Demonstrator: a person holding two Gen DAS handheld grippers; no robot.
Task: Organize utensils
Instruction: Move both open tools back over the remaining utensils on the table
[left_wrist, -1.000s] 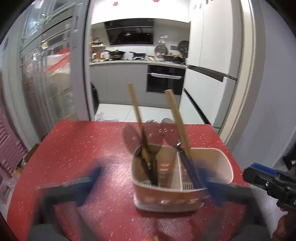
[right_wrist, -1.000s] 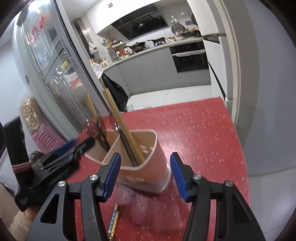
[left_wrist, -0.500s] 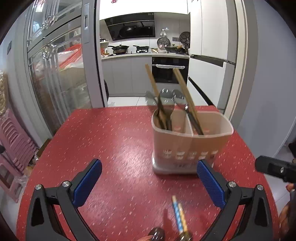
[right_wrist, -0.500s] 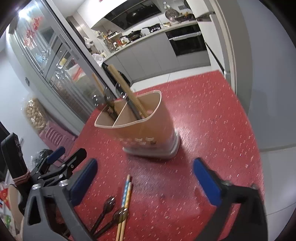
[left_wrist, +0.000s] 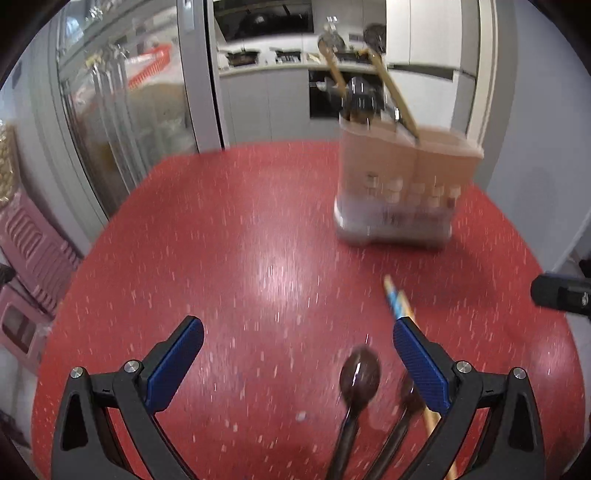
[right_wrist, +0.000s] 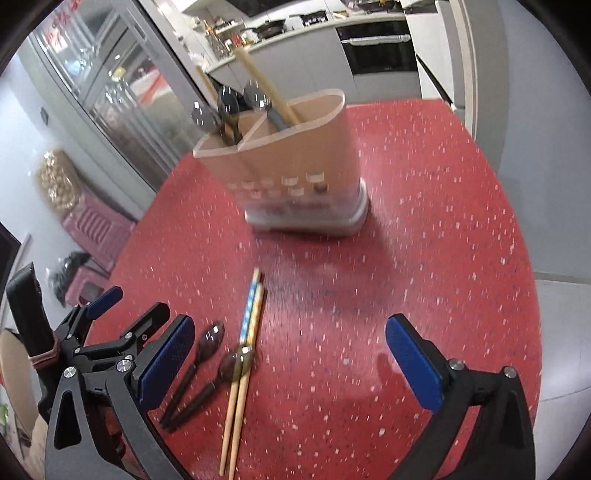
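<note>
Toward the far right edge of the red speckled table (right_wrist: 424, 192) stands the beige utensil holder (right_wrist: 295, 162), upright and divided into compartments; wooden chopsticks (right_wrist: 269, 88) and dark spoons (right_wrist: 227, 101) already lean in it. Near the front edge lie the loose items — a pair of chopsticks (right_wrist: 245, 347) with a blue-patterned end and two dark spoons (right_wrist: 201, 363), side by side, one spoon bowl touching the chopsticks.

Both tongs are spread wide and carry nothing. The right gripper (right_wrist: 291, 354) hovers above the table with the chopsticks between its fingers but nearer the left one. The left gripper (left_wrist: 295, 363) hovers low at the front edge; the spoons (left_wrist: 358, 380) sit just inside its right finger.

Step in hand, by judgement: pick-up of the remaining loose utensils. The holder is partly filled, so the task appears well advanced.

Next move calls for lowering one gripper over a single item — chopsticks or one spoon — centring it between the pads, then closing. The items lie close together; a clean grasp of one may disturb its neighbour.
</note>
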